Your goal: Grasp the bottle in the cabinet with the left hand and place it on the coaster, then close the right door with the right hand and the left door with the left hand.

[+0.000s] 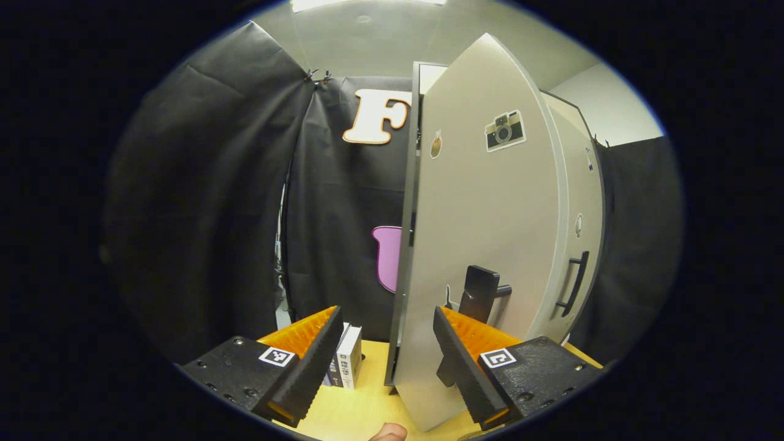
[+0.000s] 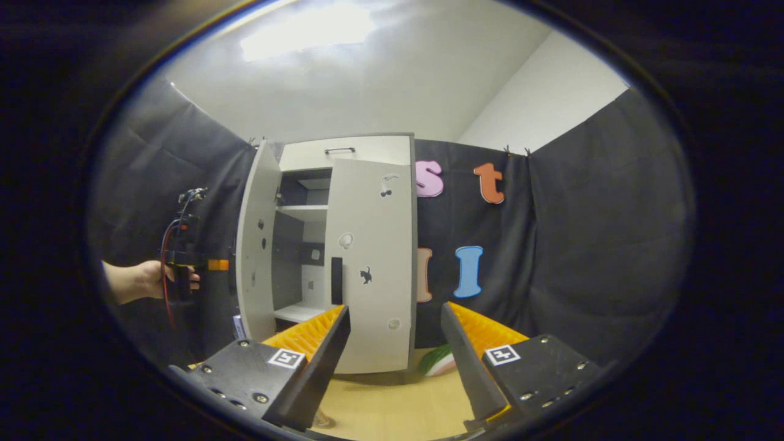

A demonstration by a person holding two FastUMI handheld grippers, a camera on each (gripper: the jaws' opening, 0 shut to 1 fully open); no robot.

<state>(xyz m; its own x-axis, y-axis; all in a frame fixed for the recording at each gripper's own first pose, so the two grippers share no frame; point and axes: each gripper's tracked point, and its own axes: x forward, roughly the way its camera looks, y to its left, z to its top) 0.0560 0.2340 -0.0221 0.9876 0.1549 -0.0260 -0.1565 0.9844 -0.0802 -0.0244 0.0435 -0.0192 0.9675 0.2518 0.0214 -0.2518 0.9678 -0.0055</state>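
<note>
Cabinet with both doors part open, seen from each gripper. In the left gripper view we see the left gripper (image 1: 387, 361) low at 6 o'clock, its jaws spread and holding nothing. The near edge of the left door (image 1: 484, 245) stands between them and runs up toward 12 o'clock. Its dark handle (image 1: 479, 293) sits just above the right-hand finger, and the right door (image 1: 582, 202) lies beyond at 3 o'clock. A small boxed item (image 1: 348, 364) stands on the desk (image 1: 355, 410) at 7 o'clock.

In the right gripper view the right gripper (image 2: 395, 361) also has its jaws spread and empty, aimed at the cabinet (image 2: 324, 245) near the centre. A hand (image 2: 150, 278) at 9 o'clock holds the other gripper beside the left door.

The shelves in sight carry no bottle, and we cannot find the bottle or the coaster in these pictures. We judge the placing done and the doors the remaining work.

Each door is a stiff, light, hinged panel with a smooth, slippery face. We would push flat on the panel near its free edge, or hook the handle, and swing slowly to avoid a slam.
</note>
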